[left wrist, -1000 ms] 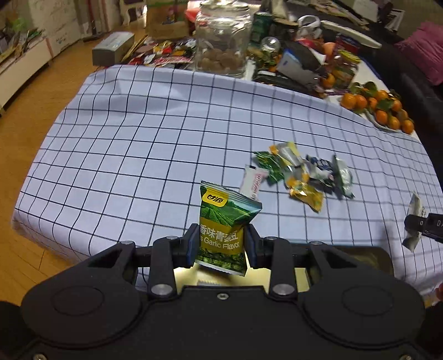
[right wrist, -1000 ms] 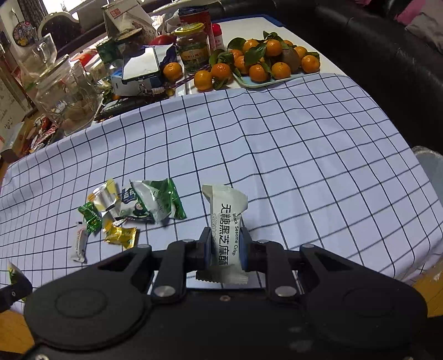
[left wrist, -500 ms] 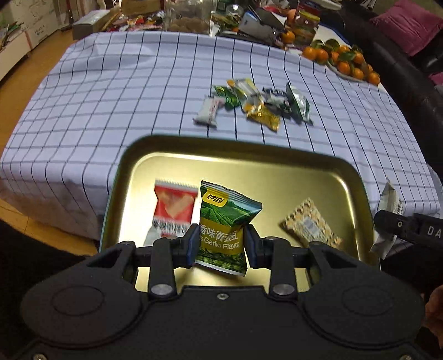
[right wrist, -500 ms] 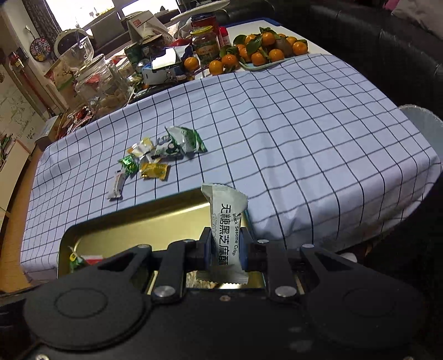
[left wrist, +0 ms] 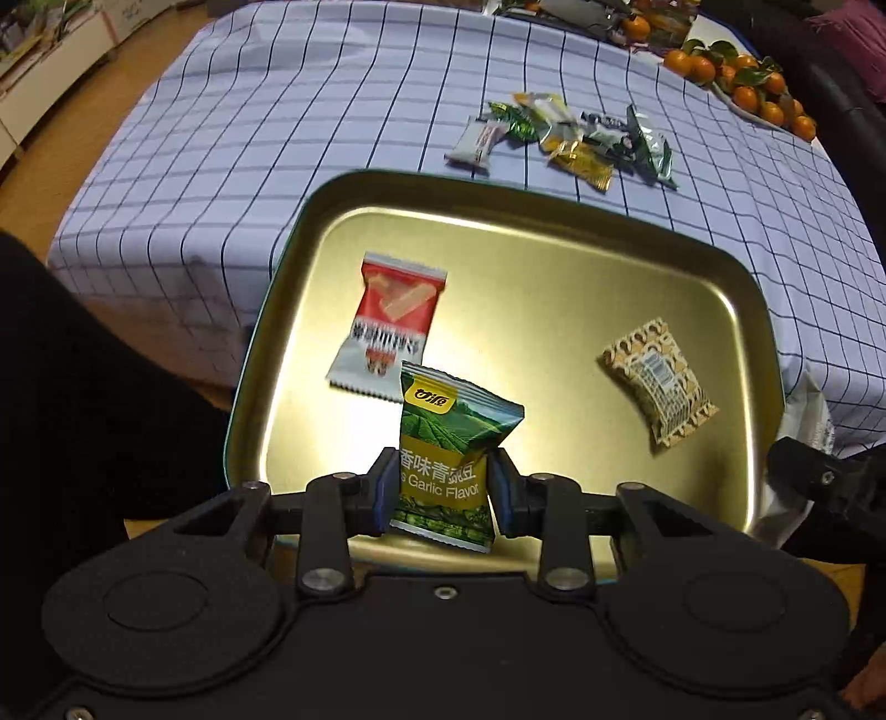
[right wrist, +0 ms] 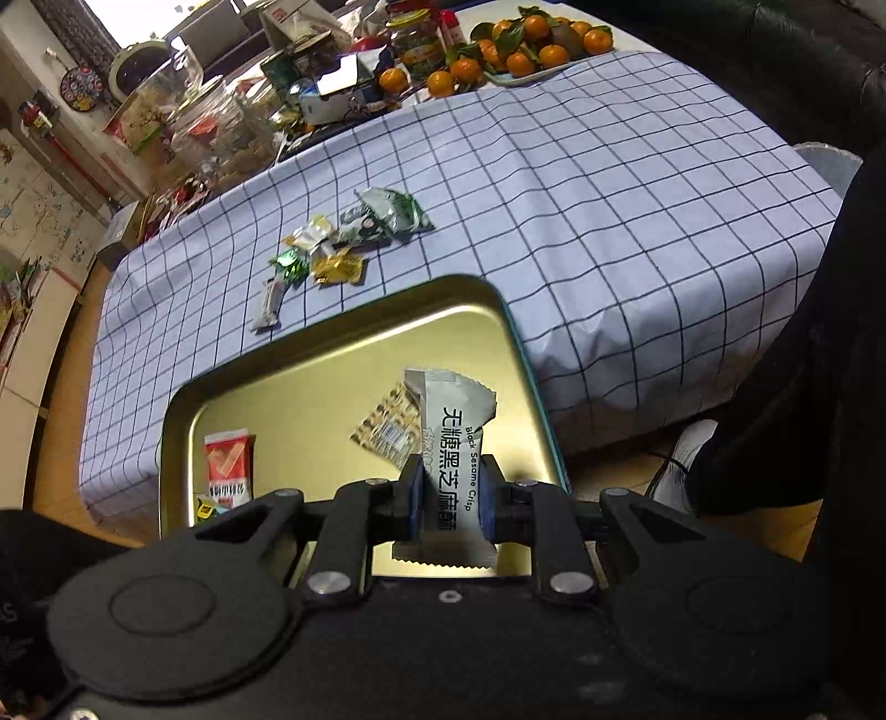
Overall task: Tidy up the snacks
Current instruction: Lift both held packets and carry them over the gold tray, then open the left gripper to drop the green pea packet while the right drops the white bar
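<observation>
My left gripper [left wrist: 442, 487] is shut on a green garlic pea packet [left wrist: 451, 443], held above the near part of a gold metal tray [left wrist: 554, 260]. A red wafer packet [left wrist: 390, 327] and a beige patterned packet [left wrist: 659, 382] lie in the tray. My right gripper [right wrist: 447, 498] is shut on a white black-sesame crisp packet [right wrist: 451, 443] over the same tray [right wrist: 310, 410], above its right side. Several loose snacks [left wrist: 565, 138] lie in a pile on the checked tablecloth [left wrist: 310, 116] beyond the tray. The right gripper's finger [left wrist: 819, 476] shows at the left wrist view's right edge.
Tangerines [right wrist: 526, 39] on a plate, jars and boxes [right wrist: 332, 83] crowd the table's far end. A glass jar [right wrist: 216, 122] stands at the far left. A dark sofa [right wrist: 775, 50] runs along the right. A person's dark-clothed leg [right wrist: 803, 387] is beside the tray.
Both grippers have drawn back from the table with their packets held, and the gold tray with two packets in it has come into view beneath them.
</observation>
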Available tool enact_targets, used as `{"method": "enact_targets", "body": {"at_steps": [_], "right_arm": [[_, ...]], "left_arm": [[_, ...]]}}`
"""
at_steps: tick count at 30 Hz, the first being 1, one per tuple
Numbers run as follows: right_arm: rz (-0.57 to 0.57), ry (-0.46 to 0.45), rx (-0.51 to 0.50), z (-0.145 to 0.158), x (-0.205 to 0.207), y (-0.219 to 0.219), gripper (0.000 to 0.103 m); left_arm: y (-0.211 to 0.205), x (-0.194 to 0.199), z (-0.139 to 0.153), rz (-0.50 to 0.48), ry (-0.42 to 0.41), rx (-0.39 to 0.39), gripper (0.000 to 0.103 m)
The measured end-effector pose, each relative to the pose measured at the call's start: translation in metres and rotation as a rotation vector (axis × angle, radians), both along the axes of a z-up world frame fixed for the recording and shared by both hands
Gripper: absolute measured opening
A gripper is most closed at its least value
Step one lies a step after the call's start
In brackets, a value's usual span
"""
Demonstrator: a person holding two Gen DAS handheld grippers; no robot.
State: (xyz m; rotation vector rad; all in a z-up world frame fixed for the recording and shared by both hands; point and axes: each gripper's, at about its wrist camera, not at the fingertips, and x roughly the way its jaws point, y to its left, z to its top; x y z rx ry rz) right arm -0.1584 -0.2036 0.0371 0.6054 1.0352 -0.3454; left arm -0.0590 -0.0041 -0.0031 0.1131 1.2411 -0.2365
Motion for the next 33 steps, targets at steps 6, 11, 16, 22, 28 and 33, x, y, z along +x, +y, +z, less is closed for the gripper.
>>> {"method": "enact_targets", "body": {"at_steps": [6,11,16,22,28,33], "right_arm": [[0.050,0.027,0.006,-0.005,0.000,0.012,0.021],[0.077,0.028,-0.002,-0.004,-0.002,0.017,0.022],[0.078,0.029,-0.003,-0.004,-0.002,0.015,0.022],[0.070,0.032,0.001,-0.005,-0.002,0.012,0.022],[0.076,0.023,0.009,-0.005,-0.001,0.015,0.026],[0.081,0.011,0.015,-0.004,0.001,0.015,0.035]], "left_arm": [[-0.007,-0.001,0.006,-0.012,-0.037,0.046,0.042],[-0.008,0.001,0.013,-0.018,-0.030,0.020,0.043],[-0.010,-0.002,0.009,-0.029,-0.024,0.039,0.043],[-0.005,-0.002,0.007,-0.012,-0.006,0.020,0.043],[-0.004,-0.002,0.008,-0.004,-0.007,0.031,0.043],[-0.004,-0.003,0.006,-0.008,0.006,0.040,0.043]]}}
